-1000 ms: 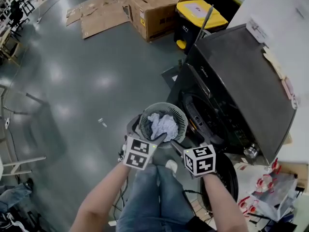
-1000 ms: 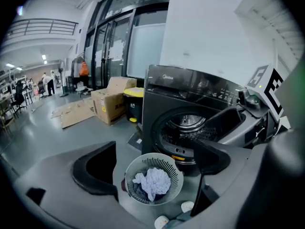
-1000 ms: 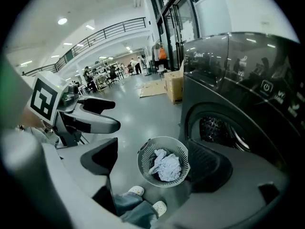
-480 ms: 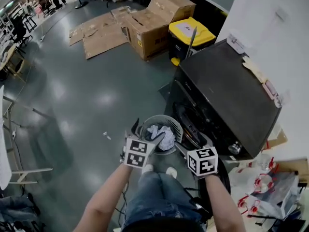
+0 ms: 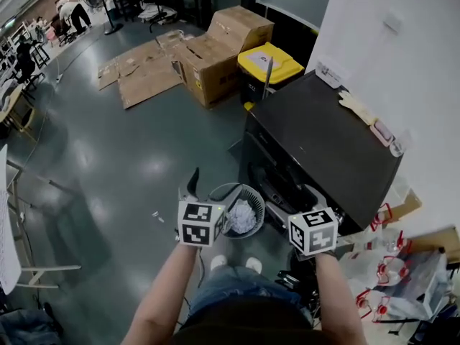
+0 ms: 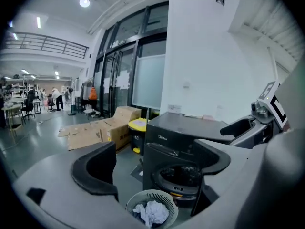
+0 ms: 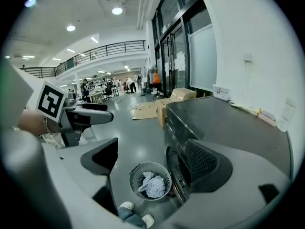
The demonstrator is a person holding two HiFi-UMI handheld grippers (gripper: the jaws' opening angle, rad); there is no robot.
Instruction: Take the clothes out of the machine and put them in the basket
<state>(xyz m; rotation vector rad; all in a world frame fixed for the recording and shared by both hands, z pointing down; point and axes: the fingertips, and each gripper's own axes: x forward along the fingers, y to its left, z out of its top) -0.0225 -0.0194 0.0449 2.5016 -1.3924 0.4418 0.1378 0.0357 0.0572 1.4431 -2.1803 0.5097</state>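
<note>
A round grey basket [image 5: 253, 196] stands on the floor in front of the black washing machine [image 5: 323, 142], with crumpled white clothes [image 5: 242, 215] inside. Both grippers are held high above it. My left gripper [image 5: 208, 196] is open and empty; in its own view, the basket [image 6: 164, 200] and clothes [image 6: 151, 212] lie far below the left gripper [image 6: 155, 161]. The machine's round opening [image 6: 180, 175] looks dark. My right gripper [image 5: 291, 201] is also open with nothing between its jaws, and the basket [image 7: 150, 168] shows under the right gripper [image 7: 152, 161].
Cardboard boxes [image 5: 215, 45] and a yellow-lidded bin [image 5: 269, 67] stand behind the machine, flattened cardboard [image 5: 144, 77] lies on the grey floor. Bags and red-and-white clutter [image 5: 388, 272] sit at the right by the white wall. The person's shoes [image 7: 126, 206] are beside the basket.
Both grippers have risen together and the head view has lifted with them, so the basket and machine look smaller and farther below. Both grippers stay open and empty.
</note>
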